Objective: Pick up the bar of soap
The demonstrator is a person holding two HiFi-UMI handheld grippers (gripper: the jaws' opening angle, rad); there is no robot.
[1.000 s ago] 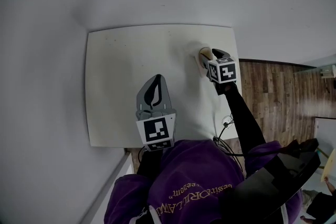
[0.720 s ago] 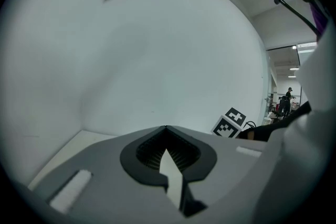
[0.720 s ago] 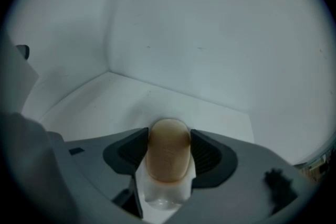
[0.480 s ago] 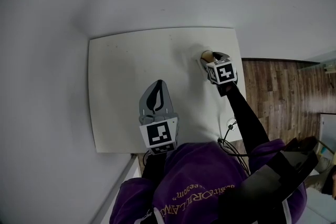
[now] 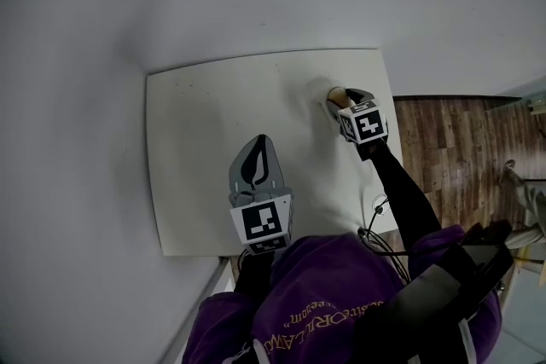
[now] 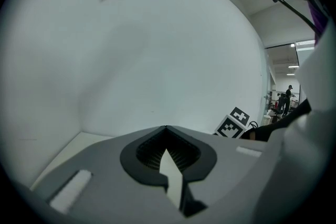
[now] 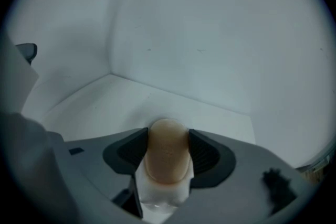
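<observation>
The tan oval bar of soap [image 7: 168, 152] lies between the pads of my right gripper [image 7: 168, 136], on a small white piece, near the table's far right corner. The dark pads stand close along both its sides and I see no squeeze on it. From the head view the soap [image 5: 337, 94] peeks out just ahead of the right gripper [image 5: 348, 101]. My left gripper [image 5: 258, 142] hangs over the table's near middle, its jaws closed to a point with nothing in them; the left gripper view shows its tips [image 6: 166, 127] meeting.
The white table [image 5: 205, 132] stands in a corner between pale walls at the left and back. Wooden floor [image 5: 461, 149] lies beyond its right edge. A cable [image 5: 375, 205] hangs at the front right corner. The right gripper's marker cube [image 6: 233, 124] shows in the left gripper view.
The head camera has shifted, so the table sits a little lower in the frame. Both grippers keep about the same places over the table, the right one still at the soap.
</observation>
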